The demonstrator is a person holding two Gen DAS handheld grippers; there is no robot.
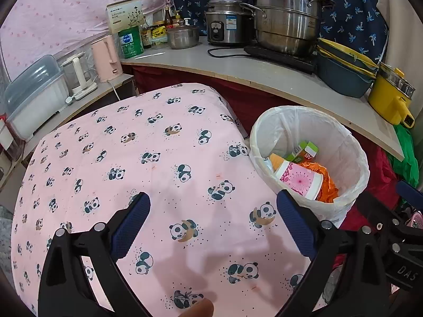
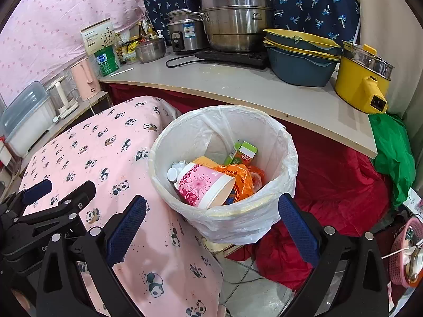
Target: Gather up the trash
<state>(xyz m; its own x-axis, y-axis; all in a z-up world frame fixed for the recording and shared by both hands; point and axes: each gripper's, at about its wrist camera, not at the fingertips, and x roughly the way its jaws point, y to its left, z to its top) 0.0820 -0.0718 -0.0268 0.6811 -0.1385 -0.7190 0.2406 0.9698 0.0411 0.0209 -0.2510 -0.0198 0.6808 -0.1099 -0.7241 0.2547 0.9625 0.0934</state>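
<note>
From my left camera, I see my left claw [image 1: 213, 218] wide open with nothing in it. It hangs over the table with the pink panda cloth [image 1: 127, 163]. No trash is on the cloth that I can see. The bin [image 1: 351, 155] with its white bag is on the right, just beside the table. Inside it lie a pink cup [image 1: 301, 181], a green box [image 1: 304, 152] and an orange wrapper [image 1: 326, 185].

From my right camera, I see my right claw [image 2: 212, 218] wide open too, and holding nothing. The bin [image 2: 285, 142] sits right in front of it, and the trash is all in there. My left claw [image 2: 37, 192] shows at the left edge, over the cloth.

I think these things are light. The cup looks stiff but could squash, so I would hold it by its sides. The wrapper is soft and crinkly, and could slip. I think the job is almost done.
</note>
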